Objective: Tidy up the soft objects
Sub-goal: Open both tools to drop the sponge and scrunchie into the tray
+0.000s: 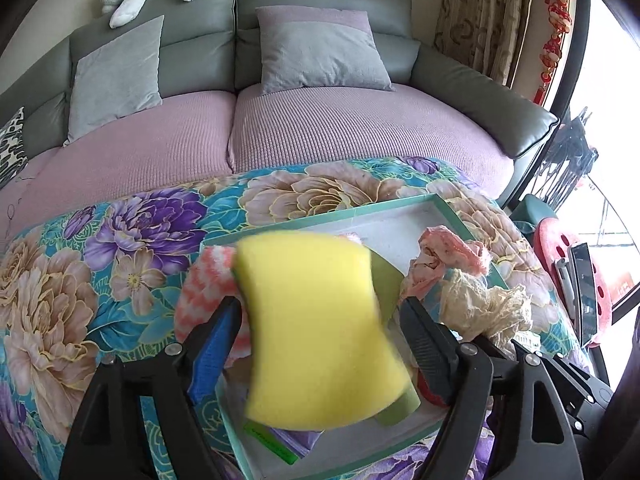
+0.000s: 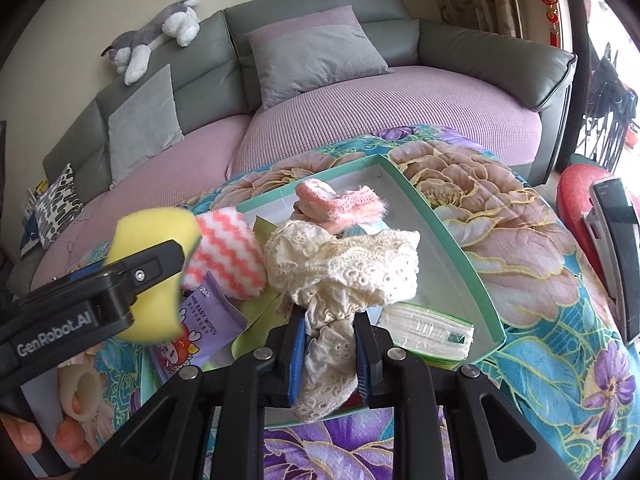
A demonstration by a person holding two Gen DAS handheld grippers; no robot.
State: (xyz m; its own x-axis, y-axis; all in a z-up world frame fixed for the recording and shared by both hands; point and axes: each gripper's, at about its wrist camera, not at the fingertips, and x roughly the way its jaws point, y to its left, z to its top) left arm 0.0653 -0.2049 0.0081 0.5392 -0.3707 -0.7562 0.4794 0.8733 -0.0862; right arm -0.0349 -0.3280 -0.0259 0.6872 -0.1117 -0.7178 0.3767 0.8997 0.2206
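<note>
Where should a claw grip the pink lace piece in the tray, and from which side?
Probably from above, at the bunched middle of the pink lace piece: it lies uncovered on top in the tray, so nothing blocks a descent. Closing across its short width should gather cloth; the thin frilled end might slip.

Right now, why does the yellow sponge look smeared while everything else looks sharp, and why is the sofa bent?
Left wrist view: the yellow sponge is blurred at its edges, the sofa crisp; daylight blows out the right edge. Right wrist view: cream lace sharp. Both fisheye views bow the sofa.
</note>
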